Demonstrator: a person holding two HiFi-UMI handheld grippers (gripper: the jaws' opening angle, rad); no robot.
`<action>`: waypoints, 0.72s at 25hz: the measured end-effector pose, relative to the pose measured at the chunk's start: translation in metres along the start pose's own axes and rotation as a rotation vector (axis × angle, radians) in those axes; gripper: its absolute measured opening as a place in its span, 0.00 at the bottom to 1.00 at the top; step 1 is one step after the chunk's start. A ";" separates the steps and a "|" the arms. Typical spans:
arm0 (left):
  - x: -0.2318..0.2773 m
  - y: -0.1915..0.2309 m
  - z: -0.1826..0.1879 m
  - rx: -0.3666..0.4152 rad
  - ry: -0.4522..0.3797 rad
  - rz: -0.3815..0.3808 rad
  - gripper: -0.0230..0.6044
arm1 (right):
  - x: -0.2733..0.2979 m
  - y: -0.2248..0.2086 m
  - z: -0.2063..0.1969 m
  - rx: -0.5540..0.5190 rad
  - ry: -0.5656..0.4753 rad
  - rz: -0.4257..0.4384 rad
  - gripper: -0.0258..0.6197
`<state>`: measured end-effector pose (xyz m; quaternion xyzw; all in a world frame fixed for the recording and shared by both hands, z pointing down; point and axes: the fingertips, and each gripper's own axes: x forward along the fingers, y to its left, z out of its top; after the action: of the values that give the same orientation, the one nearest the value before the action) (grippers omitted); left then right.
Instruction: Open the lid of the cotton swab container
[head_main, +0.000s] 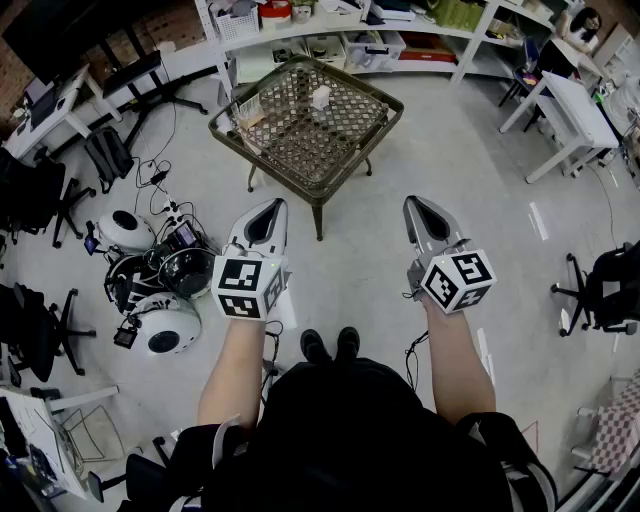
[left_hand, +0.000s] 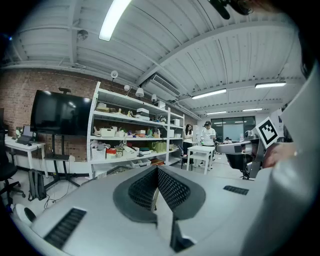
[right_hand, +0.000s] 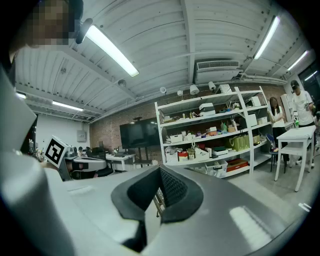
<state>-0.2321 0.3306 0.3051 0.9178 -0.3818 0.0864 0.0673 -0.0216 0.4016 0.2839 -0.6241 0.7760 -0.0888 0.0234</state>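
Holding the left tool (head_main: 271, 206) and right tool (head_main: 416, 204) closed and empty, the person is standing well back from the wicker desk (head_main: 232, 132), where what is likely the cotton swab container (head_main: 320, 97), small and white, is sitting; arriving with shut jaws is risking toppling it.

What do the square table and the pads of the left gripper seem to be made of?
The square table looks like woven wicker or rattan, matt brown: open lattice top, woven rim; natural or synthetic, I cannot tell. The pads of the left gripper look like matt black rubber or soft plastic, with a fine dotted texture.
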 end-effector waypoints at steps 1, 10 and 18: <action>-0.002 -0.001 0.000 0.000 0.000 0.000 0.03 | -0.002 0.002 0.000 0.001 0.000 0.002 0.05; -0.017 0.000 -0.006 0.002 0.003 0.001 0.03 | -0.004 0.019 -0.007 0.011 0.006 0.024 0.05; -0.032 0.008 -0.005 -0.010 -0.017 -0.012 0.03 | -0.011 0.043 -0.005 0.037 -0.025 0.032 0.05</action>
<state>-0.2601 0.3479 0.3042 0.9203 -0.3774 0.0764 0.0692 -0.0616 0.4214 0.2812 -0.6120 0.7838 -0.0949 0.0462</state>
